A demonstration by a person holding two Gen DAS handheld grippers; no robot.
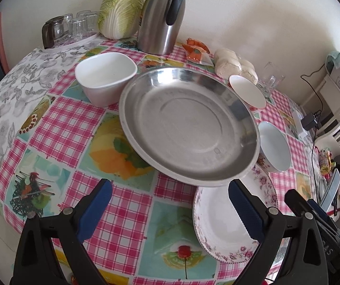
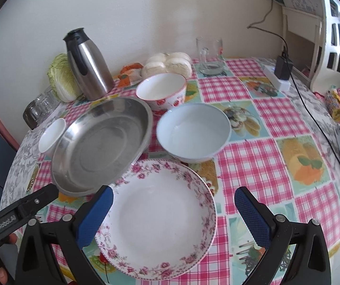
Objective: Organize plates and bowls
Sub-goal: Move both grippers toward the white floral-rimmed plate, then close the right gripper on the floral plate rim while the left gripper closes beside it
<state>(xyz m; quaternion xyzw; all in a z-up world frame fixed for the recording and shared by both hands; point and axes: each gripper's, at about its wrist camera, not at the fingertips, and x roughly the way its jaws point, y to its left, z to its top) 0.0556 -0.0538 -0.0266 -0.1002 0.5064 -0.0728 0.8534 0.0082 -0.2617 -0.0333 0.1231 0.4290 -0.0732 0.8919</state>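
1. On the table, toward its near edge, nothing is properly stacked yet; I judge the task barely started
2. Steel plate sits mid-table, its rim over the edge of the floral plate, which lies closest to the near edge
3. Left gripper is spread wide, grasping nothing, hovering just short of the steel plate
4. Right gripper is also released and empty, its fingers either side of the floral plate, above it; contact I cannot tell
5. Count: 2 plates (steel, floral)
6. Count: 4 bowls: square white bowl toward the left edge, pale blue bowl beside the steel plate, red-flowered bowl behind it, toward the wall edge; small white bowl is the square one again
7. So 3 bowls, not 4; all apart, none nested, so left: plates together, bowls nested
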